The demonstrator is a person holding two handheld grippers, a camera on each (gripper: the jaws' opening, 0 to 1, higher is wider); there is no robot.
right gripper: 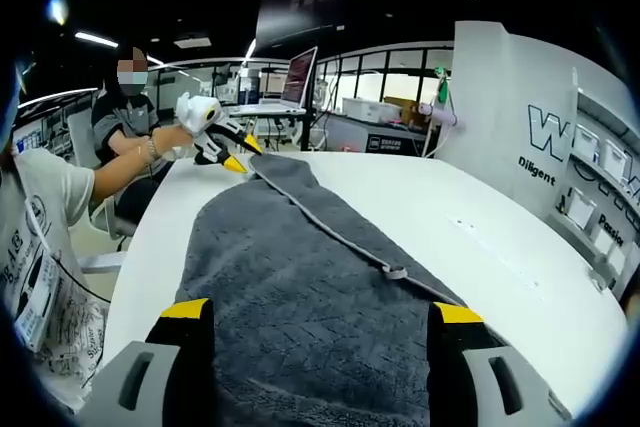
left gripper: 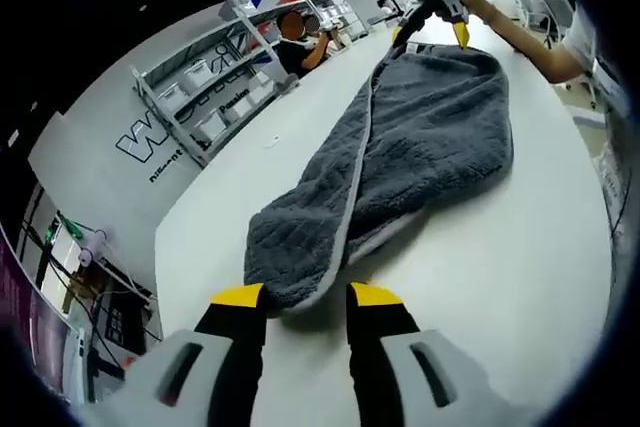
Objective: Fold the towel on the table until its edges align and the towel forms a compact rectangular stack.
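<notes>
Two views, taken in turn.

Left gripper view: dark grey towel (left gripper: 400,157) lies long and narrow on the white surface (left gripper: 500,277), already doubled lengthwise w/ a pale hem running down its length. Near end sits at 6 o'clock, just in front of the left gripper (left gripper: 305,295); its yellow-tipped fingers are apart, one each side of the towel end, apparently not clamped on it. Far end at 1 o'clock, where the right gripper (left gripper: 432,29) points down at the cloth, a bare forearm reaching in from 2 o'clock.

Right gripper view: towel (right gripper: 300,287) runs from 6 o'clock away toward 11. Right gripper (right gripper: 317,315) hovers low, fingers wide apart, cloth between and below them, nothing gripped. Left gripper (right gripper: 232,157) at 10 o'clock by the far end, held by an outstretched hand.

Risk, as I judge it: fingers closing on one layer only would let the lower layer drag and skew, so edges won't align. Uneven lift btwn ends could twist the strip.
</notes>
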